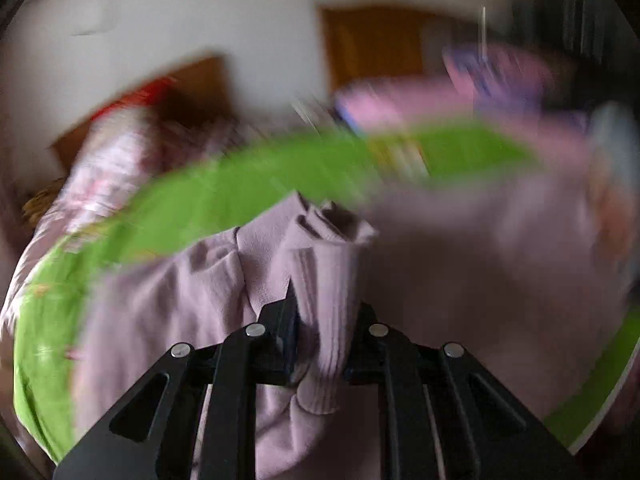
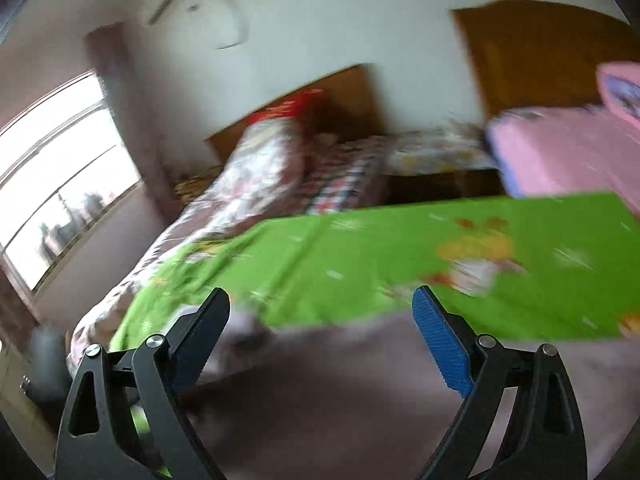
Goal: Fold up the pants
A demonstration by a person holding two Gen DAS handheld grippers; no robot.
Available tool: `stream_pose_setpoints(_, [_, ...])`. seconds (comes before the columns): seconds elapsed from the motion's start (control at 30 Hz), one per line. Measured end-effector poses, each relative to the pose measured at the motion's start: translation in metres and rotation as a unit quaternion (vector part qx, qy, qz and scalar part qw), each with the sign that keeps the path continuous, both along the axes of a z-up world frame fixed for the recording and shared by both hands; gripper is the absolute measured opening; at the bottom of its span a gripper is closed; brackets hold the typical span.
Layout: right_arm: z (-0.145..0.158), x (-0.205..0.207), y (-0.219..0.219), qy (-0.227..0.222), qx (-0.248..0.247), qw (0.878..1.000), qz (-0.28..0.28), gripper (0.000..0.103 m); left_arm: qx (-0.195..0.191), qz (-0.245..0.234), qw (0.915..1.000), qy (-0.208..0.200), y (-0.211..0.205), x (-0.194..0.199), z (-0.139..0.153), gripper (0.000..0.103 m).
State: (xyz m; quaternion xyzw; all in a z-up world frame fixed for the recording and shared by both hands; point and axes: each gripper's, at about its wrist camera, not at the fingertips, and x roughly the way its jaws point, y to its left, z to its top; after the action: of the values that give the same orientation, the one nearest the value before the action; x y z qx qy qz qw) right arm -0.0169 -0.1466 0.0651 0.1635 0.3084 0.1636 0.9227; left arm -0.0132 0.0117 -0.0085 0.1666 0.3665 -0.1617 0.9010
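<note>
A bed (image 2: 132,272) runs from the lower left of the right wrist frame toward the wooden headboard (image 2: 320,92) at centre. A bright green printed sheet (image 2: 360,264) covers its near part across the middle of the frame. Directly on it lie the mauve pants (image 1: 168,320), a floral quilt (image 2: 256,176) at centre left, a checked blanket (image 2: 344,180) beside it, and pink bedding (image 2: 560,152) at the right edge.

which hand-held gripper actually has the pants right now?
The left hand-held gripper: its jaws are pinched on a ribbed fold of the lilac pants. The right hand-held gripper stands wide open with nothing between its blue pads.
</note>
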Motion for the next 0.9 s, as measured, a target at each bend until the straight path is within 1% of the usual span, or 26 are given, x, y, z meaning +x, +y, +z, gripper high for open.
stream_pose_setpoints(0.03, [-0.008, -0.007, -0.012, 0.012, 0.002, 1.000, -0.009, 0.090, 0.033, -0.004, 0.9994, 0.009, -0.011, 0.000, -0.020, 0.026])
stream_pose_setpoints(0.07, [-0.013, -0.012, -0.019, 0.021, 0.005, 1.000, -0.013, 0.090, 0.052, -0.011, 0.9986, -0.007, -0.017, -0.006, -0.022, 0.037])
stream_pose_setpoints(0.1, [-0.023, -0.018, -0.027, 0.038, 0.016, 0.999, -0.014, 0.090, 0.044, -0.026, 0.9986, -0.012, -0.017, -0.010, -0.017, 0.062])
stream_pose_setpoints(0.13, [-0.030, -0.021, -0.029, 0.049, 0.025, 0.998, -0.010, 0.090, 0.012, -0.055, 0.9984, -0.008, -0.015, -0.017, -0.008, 0.075])
stream_pose_setpoints(0.17, [-0.035, -0.024, -0.030, 0.055, 0.033, 0.998, -0.006, 0.090, -0.018, -0.072, 0.9971, -0.017, -0.010, -0.025, 0.005, 0.090])
stream_pose_setpoints(0.2, [-0.040, -0.028, -0.030, 0.063, 0.048, 0.997, 0.002, 0.090, -0.035, -0.076, 0.9961, -0.029, -0.006, -0.032, 0.014, 0.091])
stream_pose_setpoints(0.27, [-0.051, -0.033, -0.020, 0.084, 0.081, 0.993, 0.036, 0.090, -0.078, -0.066, 0.9934, -0.052, 0.018, -0.046, 0.040, 0.092])
stream_pose_setpoints(0.3, [-0.052, -0.034, -0.014, 0.089, 0.088, 0.991, 0.049, 0.090, -0.104, -0.057, 0.9911, -0.060, 0.031, -0.053, 0.052, 0.097])
stream_pose_setpoints(0.33, [-0.053, -0.036, -0.004, 0.094, 0.090, 0.989, 0.064, 0.090, -0.149, -0.033, 0.9859, -0.067, 0.059, -0.060, 0.066, 0.100])
stream_pose_setpoints(0.4, [-0.054, -0.040, 0.022, 0.098, 0.080, 0.986, 0.105, 0.089, -0.197, 0.006, 0.9780, -0.069, 0.097, -0.064, 0.076, 0.102])
stream_pose_setpoints(0.43, [-0.052, -0.040, 0.031, 0.096, 0.074, 0.986, 0.118, 0.084, -0.215, 0.044, 0.9734, -0.064, 0.123, -0.064, 0.077, 0.102])
stream_pose_setpoints(0.47, [-0.052, -0.041, 0.042, 0.096, 0.073, 0.983, 0.137, 0.080, -0.214, 0.084, 0.9714, -0.060, 0.141, -0.063, 0.074, 0.101])
stream_pose_setpoints(0.5, [-0.051, -0.043, 0.053, 0.099, 0.079, 0.978, 0.166, 0.069, -0.206, 0.115, 0.9703, -0.055, 0.156, -0.060, 0.069, 0.100])
stream_pose_setpoints(0.53, [-0.050, -0.045, 0.061, 0.100, 0.082, 0.974, 0.186, 0.062, -0.188, 0.141, 0.9709, -0.045, 0.170, -0.059, 0.060, 0.099])
stream_pose_setpoints(0.57, [-0.050, -0.047, 0.070, 0.100, 0.082, 0.971, 0.201, 0.059, -0.172, 0.153, 0.9723, -0.039, 0.174, -0.060, 0.055, 0.092])
stream_pose_setpoints(0.6, [-0.050, -0.049, 0.081, 0.102, 0.079, 0.967, 0.220, 0.056, -0.157, 0.157, 0.9744, -0.035, 0.176, -0.058, 0.051, 0.090])
stream_pose_setpoints(0.63, [-0.051, -0.050, 0.090, 0.104, 0.080, 0.963, 0.235, 0.053, -0.143, 0.151, 0.9777, -0.033, 0.177, -0.057, 0.045, 0.090])
stream_pose_setpoints(0.67, [-0.053, -0.049, 0.096, 0.107, 0.082, 0.961, 0.243, 0.053, -0.130, 0.144, 0.9805, -0.033, 0.175, -0.054, 0.039, 0.090])
stream_pose_setpoints(0.7, [-0.059, -0.048, 0.102, 0.118, 0.081, 0.959, 0.244, 0.053, -0.123, 0.143, 0.9815, -0.031, 0.175, -0.054, 0.035, 0.090])
stream_pose_setpoints(0.77, [-0.077, -0.042, 0.107, 0.151, 0.079, 0.957, 0.235, 0.053, -0.128, 0.139, 0.9820, -0.005, 0.181, -0.053, 0.017, 0.090])
stream_pose_setpoints(0.8, [-0.092, -0.035, 0.105, 0.179, 0.081, 0.955, 0.222, 0.051, -0.124, 0.139, 0.9825, 0.006, 0.181, -0.049, 0.007, 0.092])
stream_pose_setpoints(0.83, [-0.103, -0.032, 0.103, 0.199, 0.086, 0.953, 0.211, 0.043, -0.106, 0.142, 0.9840, 0.016, 0.181, -0.046, -0.006, 0.092])
stream_pose_setpoints(0.87, [-0.108, -0.030, 0.099, 0.205, 0.104, 0.952, 0.202, 0.039, -0.101, 0.141, 0.9847, 0.020, 0.181, -0.048, -0.014, 0.093])
stream_pose_setpoints(0.9, [-0.110, -0.027, 0.094, 0.213, 0.128, 0.949, 0.194, 0.038, -0.102, 0.136, 0.9853, 0.017, 0.182, -0.049, -0.017, 0.094])
